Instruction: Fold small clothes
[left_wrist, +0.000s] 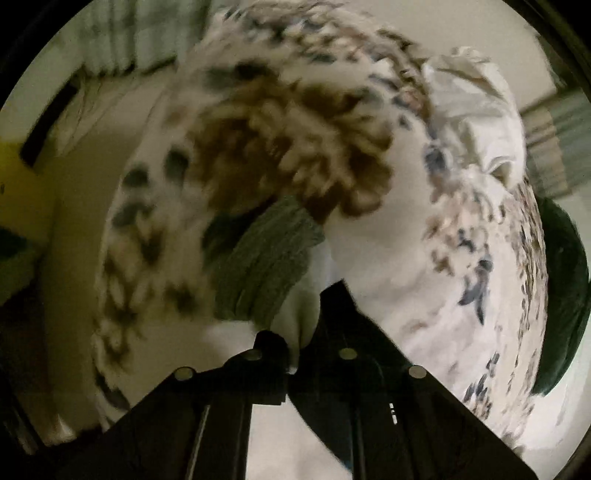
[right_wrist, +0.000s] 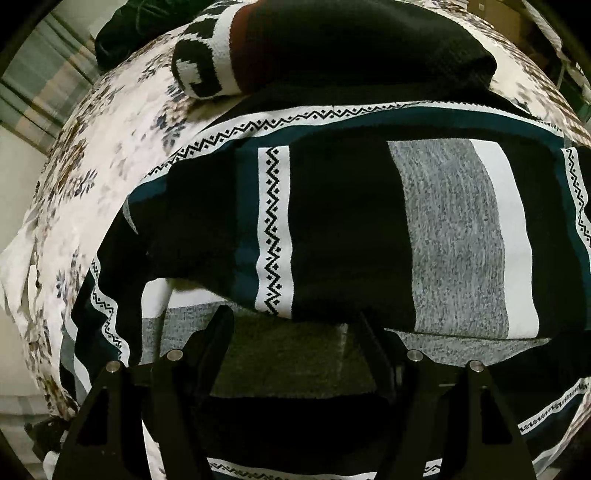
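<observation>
We see left gripper (left_wrist: 295, 354) fingers together, pinching white cloth fold (left_wrist: 301, 317) beside grey ribbed knit (left_wrist: 262, 258) on floral sheet (left_wrist: 424, 295). Right gripper (right_wrist: 295, 332) fingers apart over striped zigzag-banded sweater (right_wrist: 351, 229); folded dark knit (right_wrist: 332, 44) lies far.

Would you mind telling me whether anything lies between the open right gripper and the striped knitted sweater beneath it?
Nothing visible does: the right gripper sits directly over the black, grey and white striped knitted sweater, jaws open above its grey band.
</observation>
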